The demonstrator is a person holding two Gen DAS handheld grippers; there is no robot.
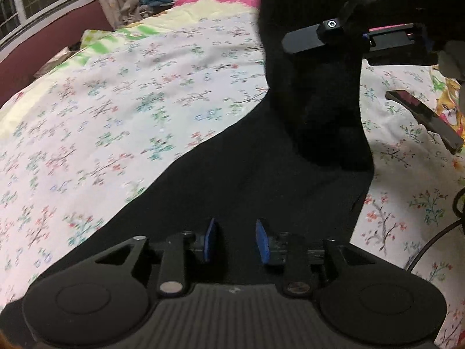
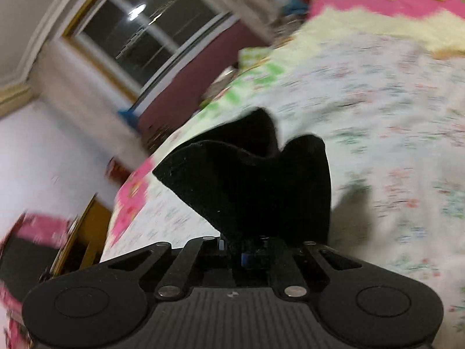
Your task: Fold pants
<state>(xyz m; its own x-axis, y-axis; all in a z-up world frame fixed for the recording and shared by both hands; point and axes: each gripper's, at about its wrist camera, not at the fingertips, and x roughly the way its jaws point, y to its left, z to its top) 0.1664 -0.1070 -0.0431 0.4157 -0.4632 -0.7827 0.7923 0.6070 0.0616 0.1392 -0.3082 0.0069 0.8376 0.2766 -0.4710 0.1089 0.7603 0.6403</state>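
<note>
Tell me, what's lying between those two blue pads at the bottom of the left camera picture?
Only the black pants: the left gripper's jaws stand open over the fabric, nothing pinched between them, as the left wrist view shows.

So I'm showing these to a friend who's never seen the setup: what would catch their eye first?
Probably the black pants, a dark shape sprawled across the pale floral bedsheet. The right gripper is shut on one end of them, lifting it off the bed, while the left gripper is open just over the flat part. After that, the dark window behind the bed.
</note>
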